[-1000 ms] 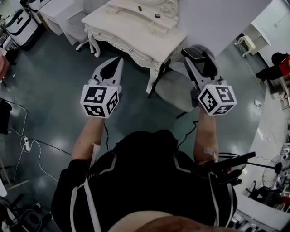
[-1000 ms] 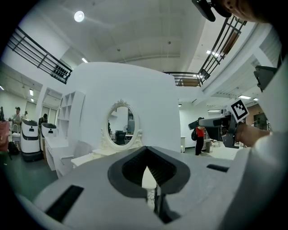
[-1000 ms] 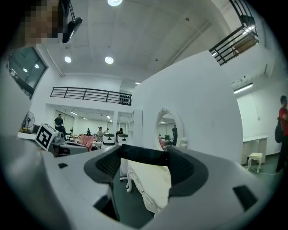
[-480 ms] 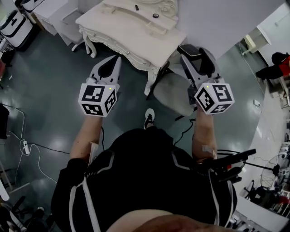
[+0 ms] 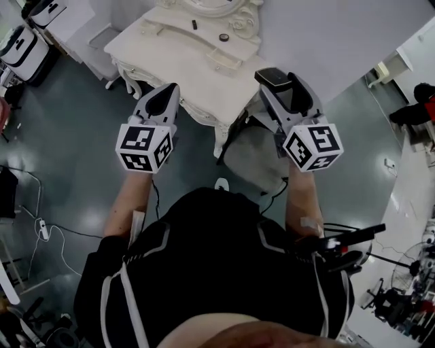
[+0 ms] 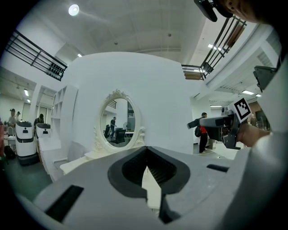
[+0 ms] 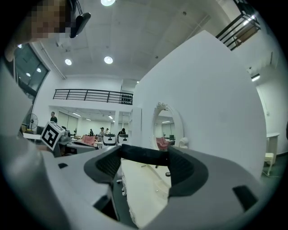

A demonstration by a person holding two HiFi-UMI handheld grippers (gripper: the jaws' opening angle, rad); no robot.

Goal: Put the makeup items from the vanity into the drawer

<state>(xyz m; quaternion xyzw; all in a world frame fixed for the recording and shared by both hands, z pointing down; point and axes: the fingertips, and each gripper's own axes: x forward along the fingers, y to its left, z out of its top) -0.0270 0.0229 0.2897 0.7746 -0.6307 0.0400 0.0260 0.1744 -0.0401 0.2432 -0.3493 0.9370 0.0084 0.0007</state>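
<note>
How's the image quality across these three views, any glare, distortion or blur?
Head view: dim overall, soft glare patches on the dark glossy floor, the pale vanity standing out. Left gripper view: strong fisheye bending, black corners, a ceiling light flaring top left. Right gripper view: same fisheye; the black object gripped across the jaws looks slightly soft, so near the lens.

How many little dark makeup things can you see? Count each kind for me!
thin dark stick on the vanity: 1
small round dark item on the vanity: 1
black case clamped in the right gripper: 1
Total: 3
</note>
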